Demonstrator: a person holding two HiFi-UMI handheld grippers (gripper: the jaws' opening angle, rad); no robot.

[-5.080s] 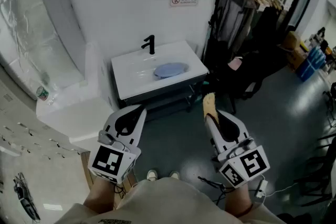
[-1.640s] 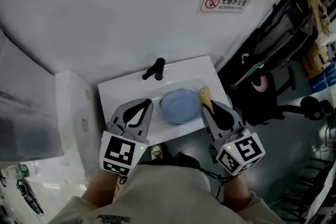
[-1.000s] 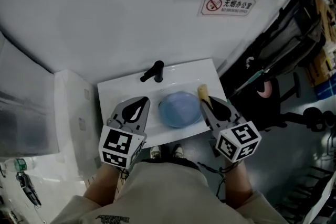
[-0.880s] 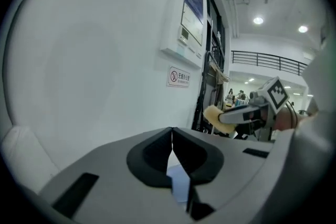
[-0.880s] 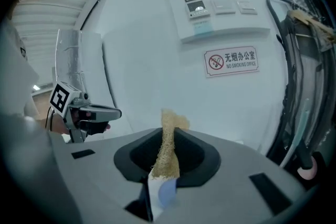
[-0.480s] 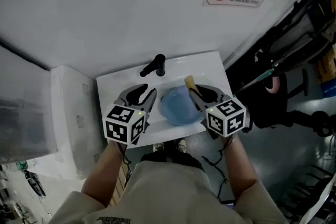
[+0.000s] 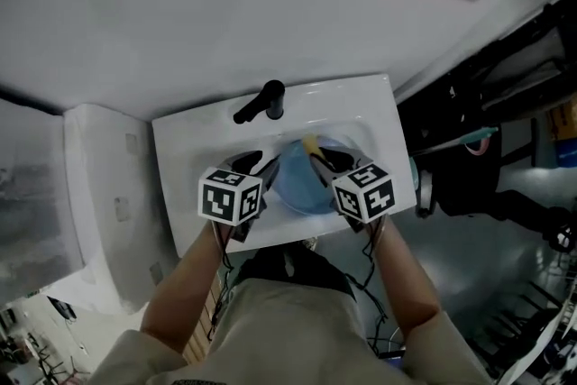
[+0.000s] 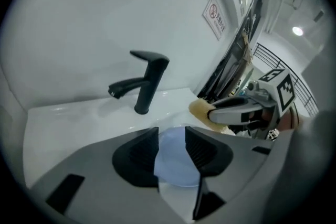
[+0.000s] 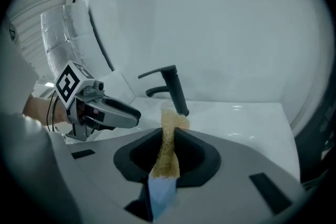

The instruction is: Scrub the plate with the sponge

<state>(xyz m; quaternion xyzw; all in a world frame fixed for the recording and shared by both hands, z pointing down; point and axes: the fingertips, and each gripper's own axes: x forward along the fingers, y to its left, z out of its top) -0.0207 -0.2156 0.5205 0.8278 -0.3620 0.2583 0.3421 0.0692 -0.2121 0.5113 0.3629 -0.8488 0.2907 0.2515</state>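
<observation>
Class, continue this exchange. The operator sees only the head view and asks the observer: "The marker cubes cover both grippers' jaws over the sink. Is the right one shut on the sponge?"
Observer: Yes. In the right gripper view, the right gripper is shut on the sponge, which is pinched thin between the pads and pokes out past the tips.
Operator: And the left jaws?
Observer: The left gripper is open. Its jaws have just been opening, and the plate shows through the gap, not pinched.
</observation>
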